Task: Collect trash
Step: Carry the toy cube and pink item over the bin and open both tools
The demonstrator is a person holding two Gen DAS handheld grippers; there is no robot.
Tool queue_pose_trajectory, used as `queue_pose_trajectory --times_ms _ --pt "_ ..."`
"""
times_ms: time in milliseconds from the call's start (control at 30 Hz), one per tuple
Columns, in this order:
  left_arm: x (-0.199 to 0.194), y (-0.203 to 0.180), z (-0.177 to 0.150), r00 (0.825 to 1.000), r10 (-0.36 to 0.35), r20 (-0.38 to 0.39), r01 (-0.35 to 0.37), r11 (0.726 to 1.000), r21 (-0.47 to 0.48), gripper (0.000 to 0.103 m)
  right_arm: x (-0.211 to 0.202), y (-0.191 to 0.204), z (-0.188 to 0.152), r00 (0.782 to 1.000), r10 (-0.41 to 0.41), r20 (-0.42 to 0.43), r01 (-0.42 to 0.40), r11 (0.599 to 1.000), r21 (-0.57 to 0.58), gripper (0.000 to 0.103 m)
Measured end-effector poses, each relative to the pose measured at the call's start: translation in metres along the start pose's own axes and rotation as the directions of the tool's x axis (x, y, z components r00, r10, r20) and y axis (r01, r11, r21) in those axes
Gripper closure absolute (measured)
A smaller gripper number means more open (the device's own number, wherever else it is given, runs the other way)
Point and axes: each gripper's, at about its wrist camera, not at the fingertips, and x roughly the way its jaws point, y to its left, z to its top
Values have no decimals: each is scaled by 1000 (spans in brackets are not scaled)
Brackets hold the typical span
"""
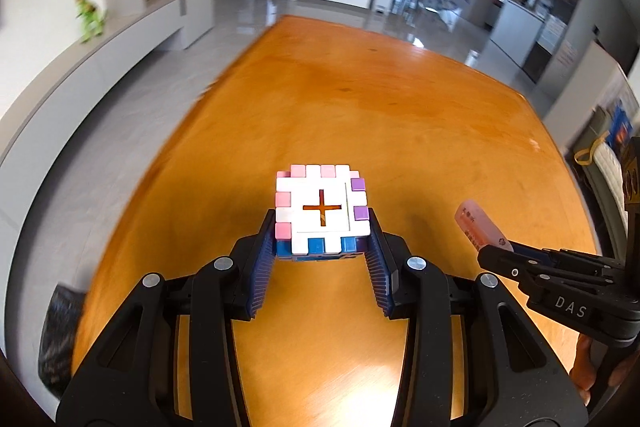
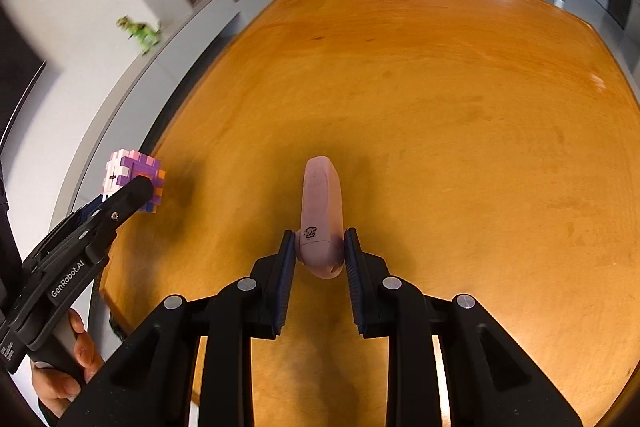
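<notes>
My left gripper point(image 1: 323, 227) is shut on a cube of white, pink, purple and blue blocks point(image 1: 322, 211) with a cross-shaped hole, held above the orange wooden table point(image 1: 380, 115). The cube also shows in the right wrist view point(image 2: 134, 179) at the left, between the left gripper's fingers point(image 2: 128, 201). My right gripper point(image 2: 320, 247) is shut on a pale pink rounded case point(image 2: 322, 211), which sticks forward above the table point(image 2: 440, 107). In the left wrist view the right gripper point(image 1: 496, 255) holds that case point(image 1: 478, 225) at the right.
A black trash bag point(image 1: 60, 339) hangs off the table's left edge. A green toy dinosaur point(image 1: 90, 15) stands on the grey ledge along the left wall. Grey tiled floor and cabinets lie beyond the table.
</notes>
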Motion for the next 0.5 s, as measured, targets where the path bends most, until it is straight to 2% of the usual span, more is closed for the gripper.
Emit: queue_pose_trajectory --times_ms 267,400,500 --pt "-53 85 -55 996 79 33 -73 984 -161 62 20 97 -33 995 64 -77 -77 980 -182 77" --pt "-81 136 -95 989 143 29 -130 955 -268 62 30 149 -54 988 96 -117 -126 950 -284 77" --pt "-99 169 -124 981 196 17 -178 922 -345 62 36 183 -69 979 134 -152 -180 920 -347 77"
